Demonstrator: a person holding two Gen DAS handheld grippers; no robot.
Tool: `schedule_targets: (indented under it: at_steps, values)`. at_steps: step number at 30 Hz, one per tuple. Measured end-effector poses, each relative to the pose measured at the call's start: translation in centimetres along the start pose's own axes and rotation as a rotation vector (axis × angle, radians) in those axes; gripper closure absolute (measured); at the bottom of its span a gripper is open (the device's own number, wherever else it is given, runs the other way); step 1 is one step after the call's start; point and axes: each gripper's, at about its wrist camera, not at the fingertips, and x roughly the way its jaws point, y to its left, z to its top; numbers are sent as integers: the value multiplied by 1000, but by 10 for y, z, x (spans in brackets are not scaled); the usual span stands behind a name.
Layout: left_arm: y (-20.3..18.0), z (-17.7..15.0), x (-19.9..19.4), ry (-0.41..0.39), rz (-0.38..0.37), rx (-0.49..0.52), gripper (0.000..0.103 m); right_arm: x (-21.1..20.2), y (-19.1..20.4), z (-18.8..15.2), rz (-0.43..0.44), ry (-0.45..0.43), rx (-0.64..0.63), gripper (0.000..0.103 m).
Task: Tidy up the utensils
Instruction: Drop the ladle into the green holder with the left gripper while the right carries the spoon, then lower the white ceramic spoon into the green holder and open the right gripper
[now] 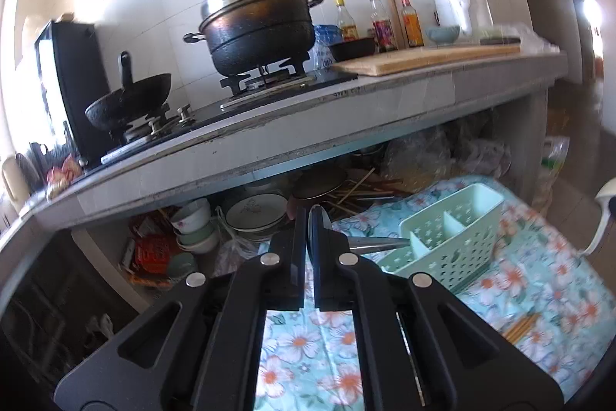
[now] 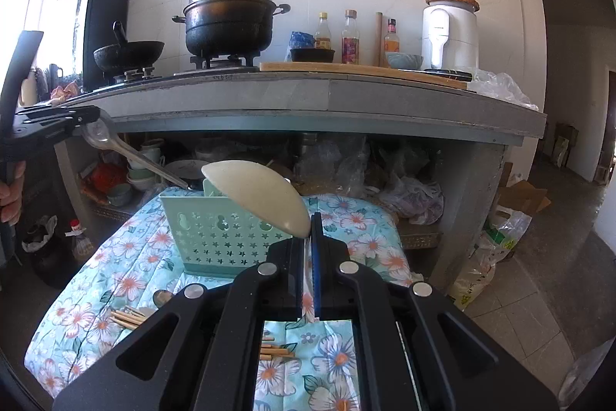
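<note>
So the left gripper (image 1: 307,214) has its jaws pinched on the bowl end of a metal spoon (image 2: 127,151), and the handle slants down with its tip right at the back of the green caddy (image 2: 221,237). The right gripper (image 2: 308,237) is clamped on a cream rice paddle (image 2: 258,195), whose wide blade sticks up in front of the caddy. The caddy stands upright on the flowery cloth (image 2: 358,218), and loose chopsticks (image 2: 127,317) lie on the cloth nearer the camera. Behind it all is the counter (image 2: 269,95) with a big black pot (image 2: 229,26).
</note>
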Motion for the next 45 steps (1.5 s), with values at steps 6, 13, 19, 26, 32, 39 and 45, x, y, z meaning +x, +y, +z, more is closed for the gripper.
schedule_targets:
  at_steps: [6, 13, 19, 26, 32, 39, 45]
  values:
    - [-27, 1, 49, 99, 4, 136, 101, 14, -5, 3, -7, 9, 9, 99]
    - [-45, -8, 83, 176, -53, 144, 98, 28, -18, 5, 12, 35, 50, 99]
    - [-29, -11, 89, 152, -181, -66, 67, 41, -36, 11, 67, 51, 115, 99]
    - [-5, -22, 68, 80, -269, -302, 48, 51, -50, 30, 194, 19, 201, 99]
    - [4, -40, 40, 48, -268, -369, 38, 72, -63, 67, 326, -52, 284, 99]
    - [10, -68, 15, 62, -250, -404, 27, 122, -65, 100, 466, -62, 386, 99]
    - [13, -87, 8, 73, -233, -421, 27, 175, -48, 91, 493, 24, 418, 99]
